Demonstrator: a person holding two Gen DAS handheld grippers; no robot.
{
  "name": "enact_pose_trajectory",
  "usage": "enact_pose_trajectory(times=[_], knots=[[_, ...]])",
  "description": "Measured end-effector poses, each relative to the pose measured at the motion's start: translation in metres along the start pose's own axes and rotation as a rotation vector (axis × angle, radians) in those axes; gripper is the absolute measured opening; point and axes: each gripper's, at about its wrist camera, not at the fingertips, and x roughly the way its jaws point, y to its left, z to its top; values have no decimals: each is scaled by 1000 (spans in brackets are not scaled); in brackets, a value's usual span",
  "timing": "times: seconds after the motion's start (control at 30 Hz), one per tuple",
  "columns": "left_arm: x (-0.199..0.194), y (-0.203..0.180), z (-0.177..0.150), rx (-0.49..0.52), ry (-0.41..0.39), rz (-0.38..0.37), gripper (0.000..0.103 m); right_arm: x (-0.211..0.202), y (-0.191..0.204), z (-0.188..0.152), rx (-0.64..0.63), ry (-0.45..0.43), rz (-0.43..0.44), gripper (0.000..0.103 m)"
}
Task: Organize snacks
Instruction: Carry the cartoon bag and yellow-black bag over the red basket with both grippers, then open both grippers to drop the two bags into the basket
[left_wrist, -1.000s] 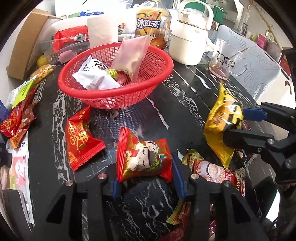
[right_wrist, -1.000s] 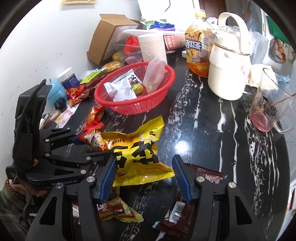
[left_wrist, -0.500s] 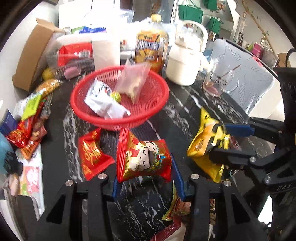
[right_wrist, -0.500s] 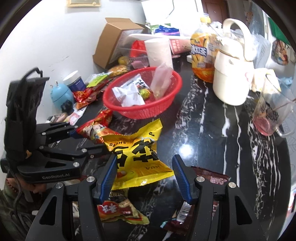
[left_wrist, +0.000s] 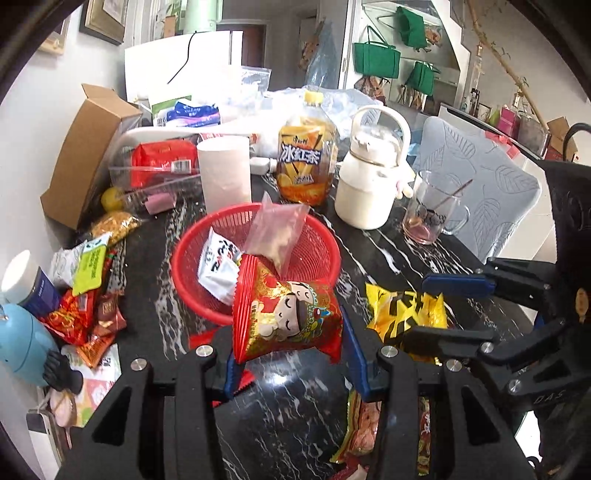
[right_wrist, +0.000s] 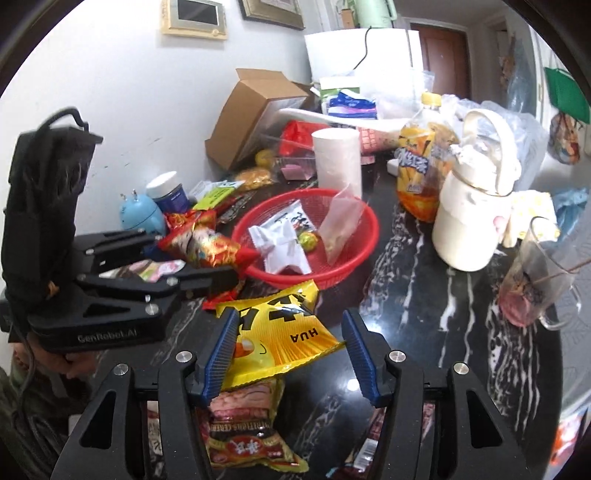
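I see a black bench (left_wrist: 388, 254) veined with white marbling. At twelve o'clock from my left gripper (left_wrist: 288, 354), black with blue ribbed pads, sits a red mesh basket (left_wrist: 325, 254) holding a white wrapper with black print (left_wrist: 218, 269) and a clear pinkish bag (left_wrist: 277, 232). Between those jaws is a red and gold packet (left_wrist: 288, 317) with a cartoon face. My right gripper (right_wrist: 288, 350) is black and blue too, around a yellow packet (right_wrist: 280, 332) with black lettering. At one o'clock stand an amber tea bottle (left_wrist: 306, 162), yellow cap, and a cream kettle (left_wrist: 369, 184)
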Motion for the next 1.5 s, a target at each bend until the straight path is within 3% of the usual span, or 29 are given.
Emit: enact_pose_trajectory(times=[0.4,0.67,0.83,1.27,1.4,1.5], knots=[[-5,13,35,2,-72,38,45,-4,-9,37,-32,-79,-51,56],[16,26,56,-22,-76,47,45,10,-21,61,-35,-102,-62,56],[39,35,62,-20,-43,56,45,30,-29,67,-29,-92,-68,56],[92,46,62,-85,89,-24,46,60,-50,68,-12,-48,-93,56],[93,48,58,-93,98,22,54,67,-51,67,-18,-26,-85,56],[89,51,56,-99,90,43,54,73,-49,67,-32,-8,-78,56]])
